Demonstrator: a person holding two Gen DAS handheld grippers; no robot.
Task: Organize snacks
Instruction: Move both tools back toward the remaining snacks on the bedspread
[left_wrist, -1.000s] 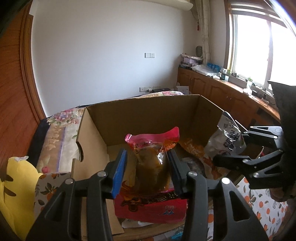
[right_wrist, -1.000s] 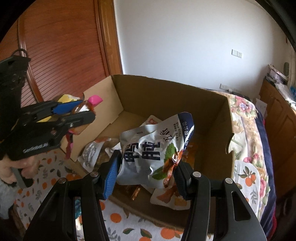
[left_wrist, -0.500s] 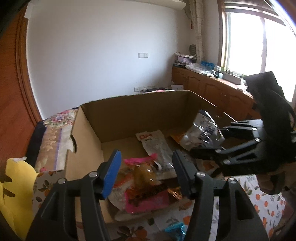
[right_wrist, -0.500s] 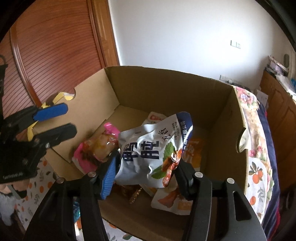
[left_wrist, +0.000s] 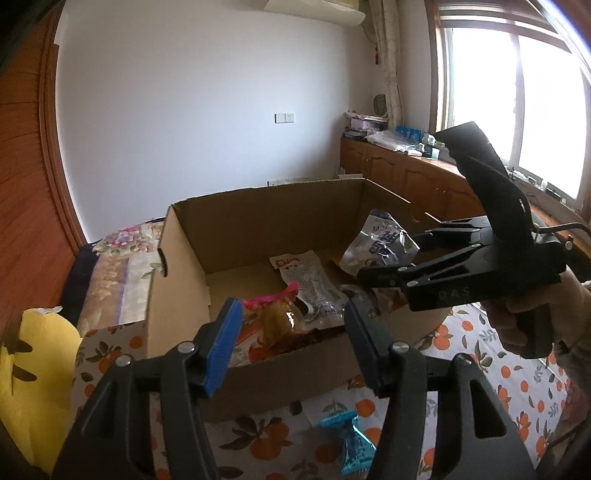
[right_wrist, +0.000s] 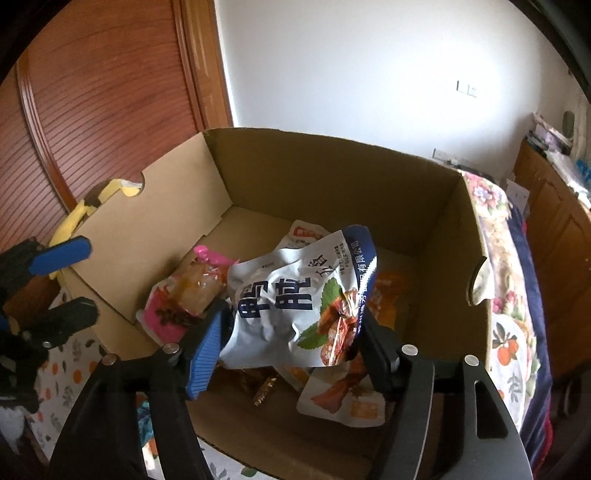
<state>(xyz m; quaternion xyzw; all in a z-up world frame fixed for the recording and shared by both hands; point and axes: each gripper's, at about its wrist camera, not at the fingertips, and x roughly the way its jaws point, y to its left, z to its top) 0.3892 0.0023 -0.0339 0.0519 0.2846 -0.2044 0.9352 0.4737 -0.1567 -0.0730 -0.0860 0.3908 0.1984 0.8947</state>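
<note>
A: Which step is this?

B: Putting snacks in the cardboard box (right_wrist: 424, 206). The right gripper (right_wrist: 291, 343) is squeezed tight on the white snack bag (right_wrist: 295, 291), up over the box.

A: And the left gripper (left_wrist: 291, 339)?

B: Its jaws are apart, holding nothing. The pink snack pack (left_wrist: 273, 317) lies in the box's near left corner.

A: What's next?

B: I think let go of the bag, then grab the blue wrapper (left_wrist: 351, 443) lying near the box.
</note>
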